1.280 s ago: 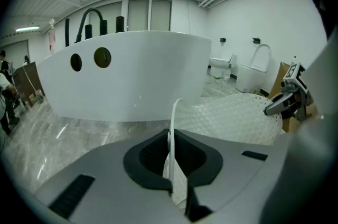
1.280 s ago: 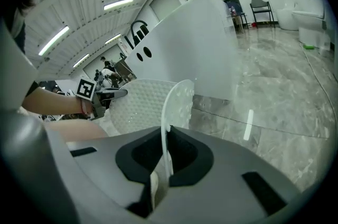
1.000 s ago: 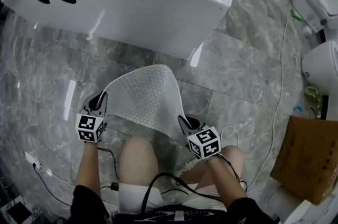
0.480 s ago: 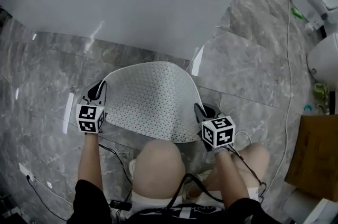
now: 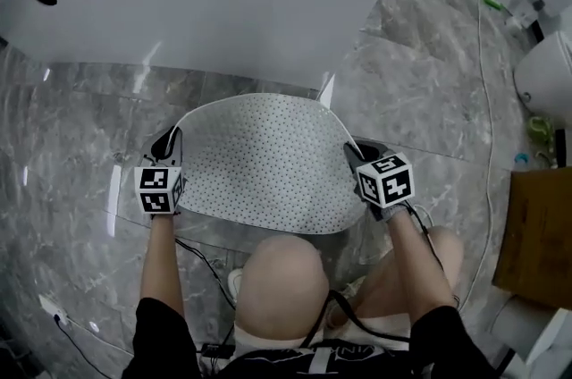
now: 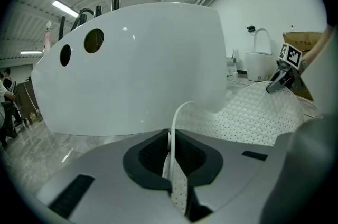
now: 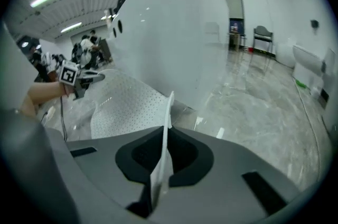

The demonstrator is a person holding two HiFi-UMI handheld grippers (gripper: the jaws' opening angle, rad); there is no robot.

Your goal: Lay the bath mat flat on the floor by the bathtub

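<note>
A white perforated bath mat (image 5: 264,161) is stretched between my two grippers, low over the grey marble floor in front of the white bathtub (image 5: 214,2). My left gripper (image 5: 165,152) is shut on the mat's left edge, which stands pinched between the jaws (image 6: 173,165). On the other side my right gripper (image 5: 357,158) is shut on the mat's right edge (image 7: 161,165). The mat (image 6: 253,112) (image 7: 127,106) bows upward between them, and its far edge reaches toward the tub's foot.
The tub wall (image 6: 137,75) (image 7: 169,33) rises close ahead. A toilet (image 5: 550,82), a cardboard box (image 5: 541,243) and a white cable (image 5: 483,145) lie to the right. The person's bare knees (image 5: 281,270) are just behind the mat.
Both grippers have spread apart and moved toward the tub. The mat, folded and humped a second ago, has opened wide and come lower.
</note>
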